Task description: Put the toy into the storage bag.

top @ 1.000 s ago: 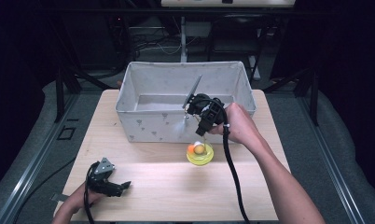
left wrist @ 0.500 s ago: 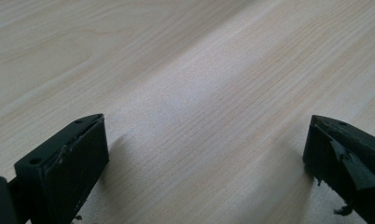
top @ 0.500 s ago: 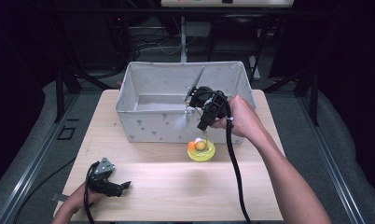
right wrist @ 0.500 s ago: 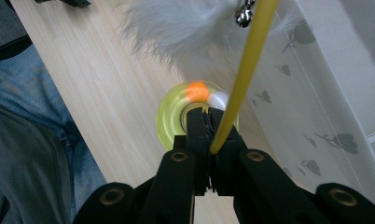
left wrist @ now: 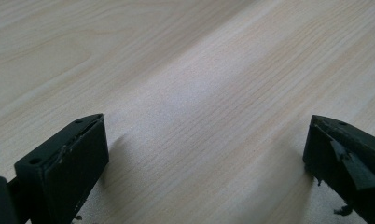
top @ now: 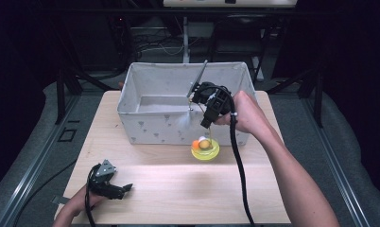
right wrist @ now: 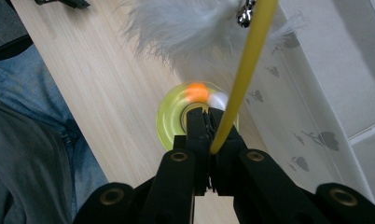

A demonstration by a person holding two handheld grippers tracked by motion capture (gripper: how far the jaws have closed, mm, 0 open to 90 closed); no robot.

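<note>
Shifted only a little toward the fabric bin (top: 150, 127) since a second ago: right gripper (top: 206, 124), now above the bin's front wall, near its right end. No change at the left gripper (top: 126, 187), resting on the table (top: 178, 189) well in front of the bin's left corner, jaws standing wide apart over bare wood, holding nothing.

Right gripper (right wrist: 208, 116) jaws closed tight on a thin yellow wand (right wrist: 251, 56). Running away from the jaws, with a white feather tuft (right wrist: 176, 28) and a small bell (right wrist: 245, 14) near its far part, the tuft hanging against the bin's front wall. Directly below the jaws, just in front of the bin: a yellow-green disc toy (top: 205, 149) with an orange ball (top: 196, 143) on it. Impossible to tell whether joined to the wand or only lying under it.

Probably in the lifting step, with the wand on its way into the bin. Next, likely: raise higher so that the tuft clears the rim, carry over the wall, and open only when well inside.
</note>
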